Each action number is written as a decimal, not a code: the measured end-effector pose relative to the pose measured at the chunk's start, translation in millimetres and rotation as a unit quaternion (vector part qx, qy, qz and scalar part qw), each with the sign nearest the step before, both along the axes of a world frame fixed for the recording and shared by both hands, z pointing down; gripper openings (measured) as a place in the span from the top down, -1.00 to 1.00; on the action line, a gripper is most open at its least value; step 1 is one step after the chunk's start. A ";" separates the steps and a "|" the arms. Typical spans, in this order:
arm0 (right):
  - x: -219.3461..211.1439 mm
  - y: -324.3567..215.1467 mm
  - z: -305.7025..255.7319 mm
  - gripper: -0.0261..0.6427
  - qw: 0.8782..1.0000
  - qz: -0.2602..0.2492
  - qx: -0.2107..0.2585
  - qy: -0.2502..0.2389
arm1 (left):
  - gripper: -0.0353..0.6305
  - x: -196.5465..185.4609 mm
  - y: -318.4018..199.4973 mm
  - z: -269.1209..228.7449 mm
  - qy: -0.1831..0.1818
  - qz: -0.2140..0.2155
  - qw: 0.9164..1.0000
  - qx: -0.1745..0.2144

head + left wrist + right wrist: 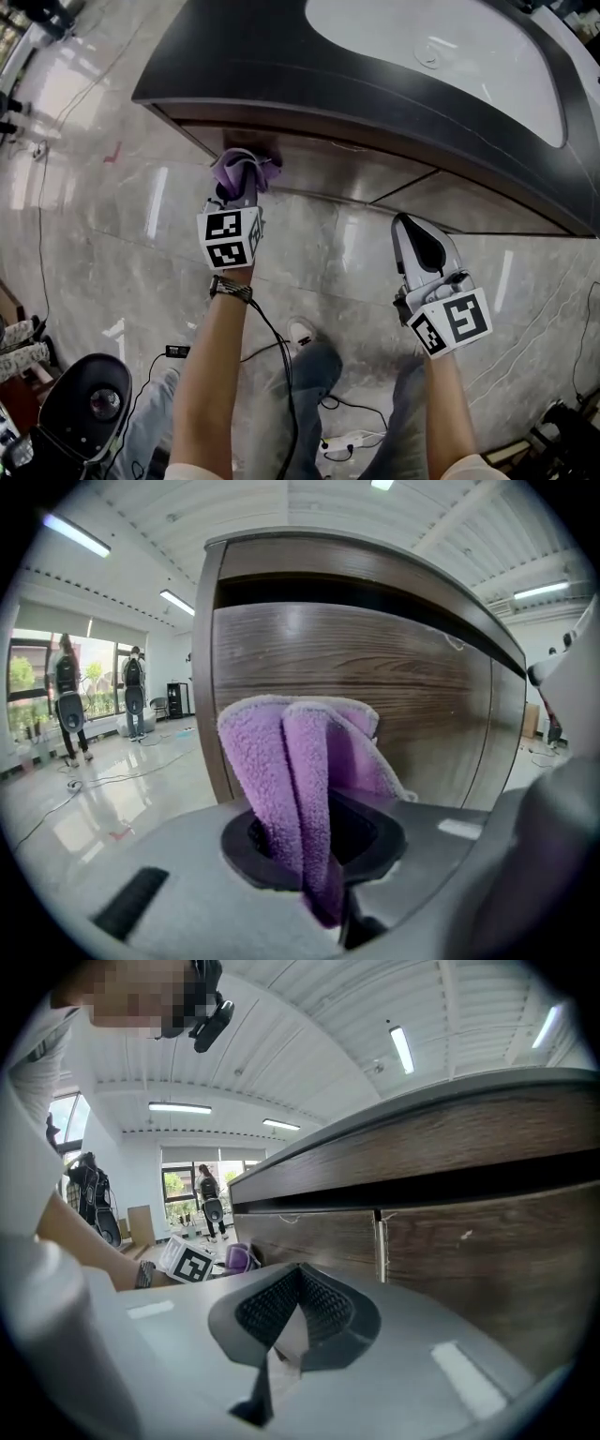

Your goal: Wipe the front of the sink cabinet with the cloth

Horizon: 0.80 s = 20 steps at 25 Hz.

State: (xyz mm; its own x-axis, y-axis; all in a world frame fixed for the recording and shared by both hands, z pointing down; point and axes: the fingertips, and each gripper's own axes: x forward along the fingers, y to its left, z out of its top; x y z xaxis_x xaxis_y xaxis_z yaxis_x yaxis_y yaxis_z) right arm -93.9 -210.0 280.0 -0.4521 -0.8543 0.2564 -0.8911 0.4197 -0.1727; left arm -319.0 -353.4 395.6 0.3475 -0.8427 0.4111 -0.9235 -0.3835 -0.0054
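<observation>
Glossy pale floor is seen below, with cables trailed across it. At the left, the left gripper is raised to the sink cabinet, and its jaws are clamped on a folded purple cloth. The cloth is bunched upward out of the jaws and is held right at the wood-grain front, near the cabinet's left corner; whether it is pressed on the panel cannot be told. Above the front, a dark countertop with a white basin is shown. At the right, the right gripper is held apart from the front, its jaws closed together on nothing.
</observation>
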 end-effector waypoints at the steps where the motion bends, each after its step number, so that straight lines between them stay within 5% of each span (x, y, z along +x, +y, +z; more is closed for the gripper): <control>1: 0.1 0.1 4.1 0.91 1.000 -0.001 0.000 0.001 | 0.74 -6.3 -2.4 3.1 0.000 -0.008 1.000 0.001; 9: 16.9 6.8 45.8 0.91 0.999 -0.018 0.029 -0.002 | 0.73 -63.0 -17.8 35.2 -0.023 -0.073 0.997 0.028; 20: 102.8 12.8 131.7 0.90 0.995 0.011 0.052 0.085 | 0.76 -21.3 -6.1 92.3 -0.042 -0.120 0.988 0.089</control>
State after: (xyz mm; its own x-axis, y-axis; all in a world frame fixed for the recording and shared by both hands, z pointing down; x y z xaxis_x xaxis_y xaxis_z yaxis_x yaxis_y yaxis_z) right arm 8.8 -197.2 411.7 -0.3907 -0.8892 0.2380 -0.9127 0.4079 0.0254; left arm -340.3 -359.5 487.9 0.1002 -0.9582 0.2680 -0.9812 -0.1398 -0.1330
